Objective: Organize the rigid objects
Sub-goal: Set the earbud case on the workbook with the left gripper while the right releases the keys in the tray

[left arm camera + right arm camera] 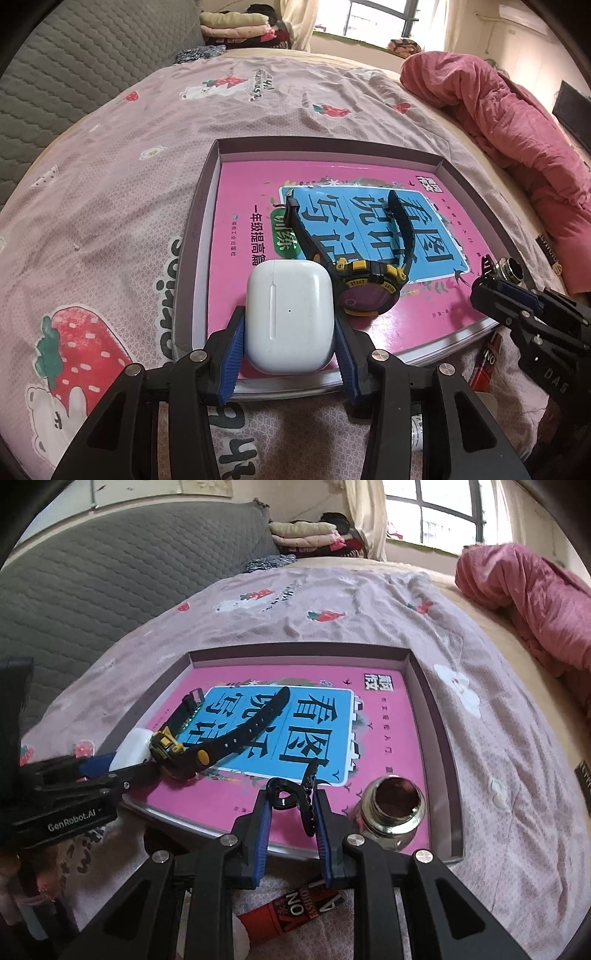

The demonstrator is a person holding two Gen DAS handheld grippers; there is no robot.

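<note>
left gripper [290, 332] clamps the white earbud case [289, 317] over the tray [199, 236] w/ the pink book, next to the watch [365, 291]. right gripper [291, 805] pinches a black keyring [282, 794] above the book, prob dropping it by the steel bottle [391, 808].

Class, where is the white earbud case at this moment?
The white earbud case sits between the left tongs' blue pads, on the pink book in the tray, just left of the black-and-yellow watch.
</note>
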